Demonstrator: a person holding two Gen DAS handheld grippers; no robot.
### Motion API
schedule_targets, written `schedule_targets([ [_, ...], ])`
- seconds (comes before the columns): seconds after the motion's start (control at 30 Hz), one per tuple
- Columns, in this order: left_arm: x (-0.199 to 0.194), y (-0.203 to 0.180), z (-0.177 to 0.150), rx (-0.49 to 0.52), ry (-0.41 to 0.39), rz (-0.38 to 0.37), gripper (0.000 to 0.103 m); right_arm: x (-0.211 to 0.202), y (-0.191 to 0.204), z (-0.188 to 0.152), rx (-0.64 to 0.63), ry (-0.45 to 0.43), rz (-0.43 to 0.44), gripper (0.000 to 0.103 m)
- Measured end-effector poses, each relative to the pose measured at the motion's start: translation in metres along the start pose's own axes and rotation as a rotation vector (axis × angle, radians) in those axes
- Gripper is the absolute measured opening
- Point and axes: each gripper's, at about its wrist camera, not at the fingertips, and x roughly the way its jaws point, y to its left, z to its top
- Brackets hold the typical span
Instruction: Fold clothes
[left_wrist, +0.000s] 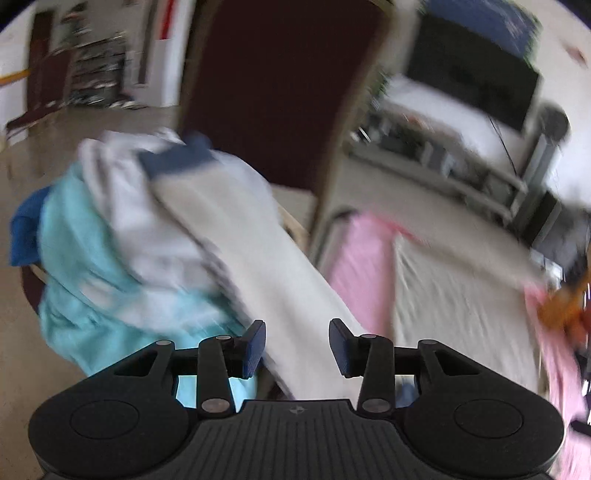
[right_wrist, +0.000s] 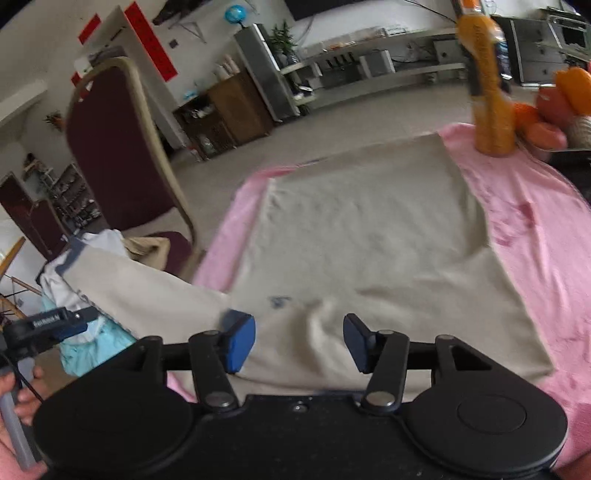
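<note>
Beige garment (right_wrist: 369, 236) lies flat dead ahead of my right gripper (right_wrist: 299, 341); its sleeve trails left under my left gripper (left_wrist: 297, 347); both grippers open, empty.

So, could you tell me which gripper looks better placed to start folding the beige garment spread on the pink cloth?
Probably the right gripper: it hovers open just over the near edge of the beige garment. The left gripper, also open, faces the clothes pile off the table's side.
</note>
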Motion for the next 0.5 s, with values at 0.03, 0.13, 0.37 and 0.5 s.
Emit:
schedule_targets([
  [0.03,-0.002,0.013,0.009,-0.043,-0.015,0.011,0.038,0.007,0.005,0.003,0.020,0.021,0.007,0.051],
  [0.13,-0.004,0.052,0.032,-0.189,-0.064,0.018,0.035,0.025,0.022,0.008,0.031,0.066,-0.006,0.055],
  [0.37,0.025,0.103,0.064,-0.378,-0.116,-0.010,0.031,0.048,0.079,0.004,-0.064,0.072,0.078,0.057],
  [0.5,0.045,0.106,0.075,-0.360,-0.128,-0.008,0.033,0.051,0.087,0.005,-0.085,0.065,0.074,0.059],
])
